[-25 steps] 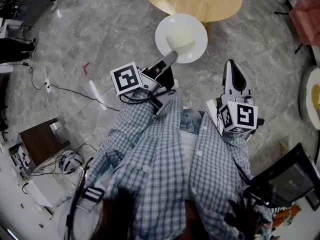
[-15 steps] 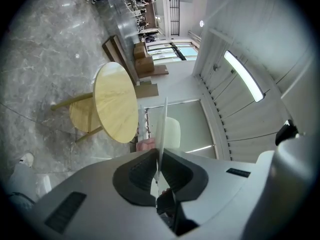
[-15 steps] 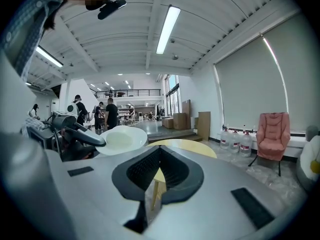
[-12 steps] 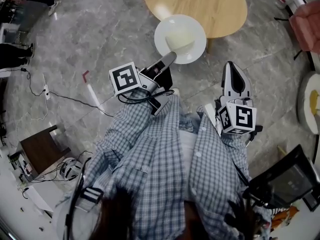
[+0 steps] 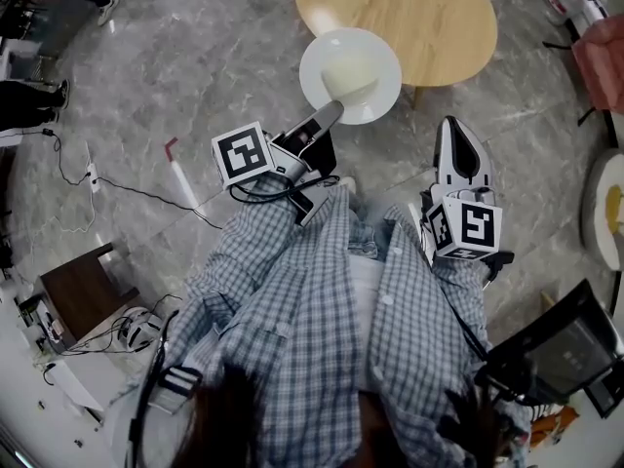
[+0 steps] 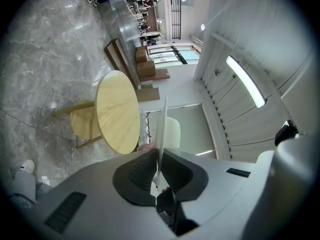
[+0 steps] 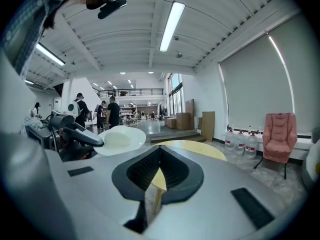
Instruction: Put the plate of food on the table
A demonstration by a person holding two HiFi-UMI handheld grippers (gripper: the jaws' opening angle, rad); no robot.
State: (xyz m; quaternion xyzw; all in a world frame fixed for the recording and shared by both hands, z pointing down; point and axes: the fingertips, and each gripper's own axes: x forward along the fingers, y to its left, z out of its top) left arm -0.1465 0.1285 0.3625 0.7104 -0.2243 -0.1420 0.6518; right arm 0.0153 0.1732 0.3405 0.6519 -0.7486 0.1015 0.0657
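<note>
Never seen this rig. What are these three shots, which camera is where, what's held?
No robot arm here: a person holds a two-jaw gripper in each hand. The head view is from a camera on the person's head, looking down. The other two cameras ride on the grippers and look along their jaws. The left gripper is clamped on the rim of a white plate, seen edge-on in its own view. It holds the plate in the air by the edge of a round wooden table. Something pale sits in the plate; I cannot tell what. The right gripper is shut and empty. The visible table top is bare.
</note>
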